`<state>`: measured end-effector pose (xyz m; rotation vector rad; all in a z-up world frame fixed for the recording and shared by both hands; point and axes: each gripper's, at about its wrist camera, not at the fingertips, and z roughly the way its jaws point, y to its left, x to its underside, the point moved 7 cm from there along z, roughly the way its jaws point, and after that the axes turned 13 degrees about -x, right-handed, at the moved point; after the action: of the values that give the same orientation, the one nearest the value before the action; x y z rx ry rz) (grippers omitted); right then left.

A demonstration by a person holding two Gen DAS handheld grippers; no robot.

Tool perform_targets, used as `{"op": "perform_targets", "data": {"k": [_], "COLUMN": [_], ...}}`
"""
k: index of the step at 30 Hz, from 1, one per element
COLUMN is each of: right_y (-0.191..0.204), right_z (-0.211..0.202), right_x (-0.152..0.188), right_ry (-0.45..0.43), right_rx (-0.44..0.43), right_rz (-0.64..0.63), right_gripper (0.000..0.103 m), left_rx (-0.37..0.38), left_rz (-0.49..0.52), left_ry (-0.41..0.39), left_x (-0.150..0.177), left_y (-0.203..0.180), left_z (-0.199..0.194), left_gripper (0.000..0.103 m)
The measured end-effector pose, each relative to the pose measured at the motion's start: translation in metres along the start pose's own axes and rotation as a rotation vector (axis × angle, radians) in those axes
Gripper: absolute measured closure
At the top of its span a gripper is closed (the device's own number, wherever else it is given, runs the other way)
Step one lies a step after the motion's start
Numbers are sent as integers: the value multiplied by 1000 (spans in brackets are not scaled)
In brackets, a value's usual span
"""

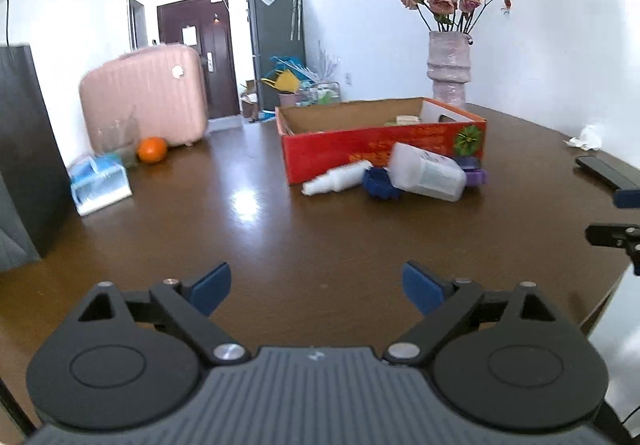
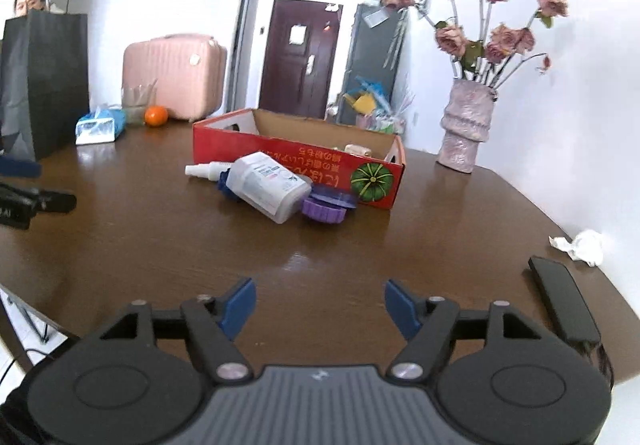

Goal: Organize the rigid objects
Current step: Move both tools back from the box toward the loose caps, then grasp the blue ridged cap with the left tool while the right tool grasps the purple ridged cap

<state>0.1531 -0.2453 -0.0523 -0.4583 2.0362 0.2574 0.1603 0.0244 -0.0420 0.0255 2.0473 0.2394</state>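
A red cardboard box (image 1: 380, 149) (image 2: 288, 157) stands open on the brown table (image 1: 260, 245) (image 2: 200, 237). In front of it lie a large white bottle with a blue cap (image 1: 428, 171) (image 2: 268, 181), a small white spray bottle (image 1: 336, 177) (image 2: 208, 169) and a purple round lid (image 1: 476, 175) (image 2: 324, 209). My left gripper (image 1: 316, 289) is open and empty, well short of them. My right gripper (image 2: 320, 305) is open and empty, also short of them.
A pink vase of dried roses (image 1: 448, 69) (image 2: 466, 125) stands right of the box. A black bag (image 1: 20, 149) (image 2: 44, 85), tissue pack (image 1: 100, 181) (image 2: 100, 125), orange (image 1: 152, 149) (image 2: 156, 115) and pink suitcase (image 1: 144, 97) sit left. A black flat device (image 2: 564, 297) and crumpled tissue (image 2: 580, 245) lie right.
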Motion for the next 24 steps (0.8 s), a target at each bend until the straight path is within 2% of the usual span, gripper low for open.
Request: {"op": "perform_targets", "data": {"k": [3, 5, 7, 10, 15, 18, 20, 21, 23, 24], "right_y": [1, 3, 3, -1, -19, -36, -48, -53, -63, -67], "right_z": [2, 7, 16, 31, 61, 82, 96, 104, 119, 126], "right_x": [6, 8, 6, 0, -13, -25, -33, -37, -46, -49], "right_ry": [-29, -34, -32, -44, -28, -20, -11, -6, -11, -13], "right_rx": [-20, -47, -37, -38, -32, -45, -61, -65, -72, -72], "right_rz": [72, 63, 38, 59, 115, 178, 226, 245, 263, 271], "right_gripper": [32, 31, 31, 31, 32, 34, 38, 39, 42, 43], "left_rx": [34, 60, 75, 109, 120, 140, 148, 150, 136, 133], "left_rz": [-1, 15, 40, 59, 71, 68, 45, 34, 22, 10], "left_ry": [-1, -32, -49, -42, -19, 10, 59, 79, 118, 135], "left_x": [0, -3, -7, -12, -32, -50, -64, -70, -80, -85], "left_y": [-10, -21, -32, -47, -64, -73, -77, -77, -79, -80], "left_z": [4, 7, 14, 29, 61, 85, 108, 120, 141, 153], "left_gripper": [8, 7, 7, 7, 10, 23, 33, 35, 49, 51]}}
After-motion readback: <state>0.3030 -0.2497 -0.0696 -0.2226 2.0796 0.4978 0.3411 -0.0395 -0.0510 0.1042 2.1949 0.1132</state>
